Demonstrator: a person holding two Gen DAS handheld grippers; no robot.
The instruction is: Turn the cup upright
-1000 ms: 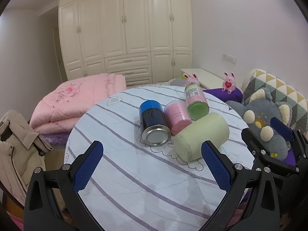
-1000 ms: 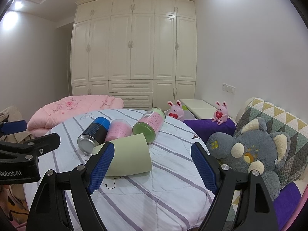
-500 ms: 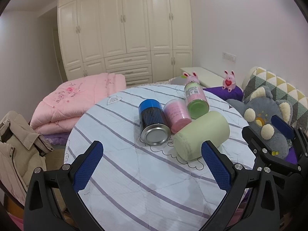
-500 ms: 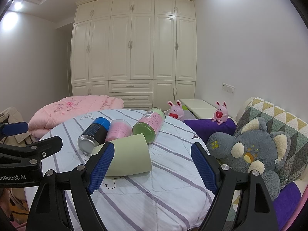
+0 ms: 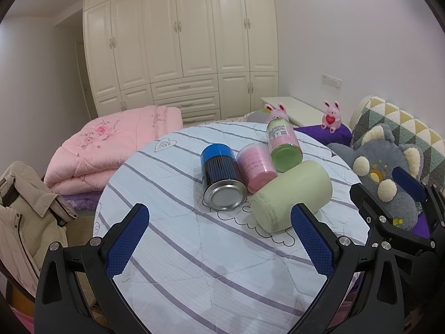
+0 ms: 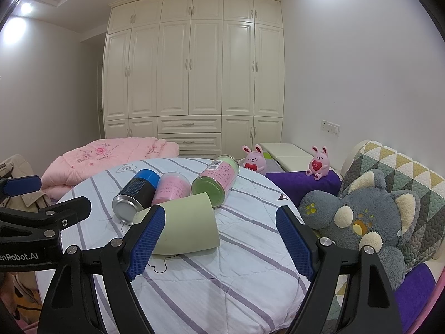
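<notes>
A pale green cup [image 5: 292,194] lies on its side on the round striped table [image 5: 211,264], also in the right wrist view [image 6: 189,228]. Beside it lie a blue-capped black can [image 5: 221,176], a pink jar [image 5: 257,167] and a green jar [image 5: 283,144]. My left gripper [image 5: 219,242] is open and empty, in front of the cans and cup, above the table. My right gripper [image 6: 219,242] is open and empty, its left finger [image 6: 144,242] overlapping the cup in view.
A folded pink quilt [image 5: 111,144] lies beyond the table on the left, a beige coat [image 5: 25,211] at far left. A grey plush toy [image 6: 361,222] and patterned cushion [image 6: 403,172] sit on the right. Two pink bunny figures [image 6: 318,162] stand on a purple surface. White wardrobes [image 6: 192,78] line the back.
Both grippers stay open. The left wrist view has tilted upward a little, so the table and cans sit slightly lower in view. The objects have not moved.
</notes>
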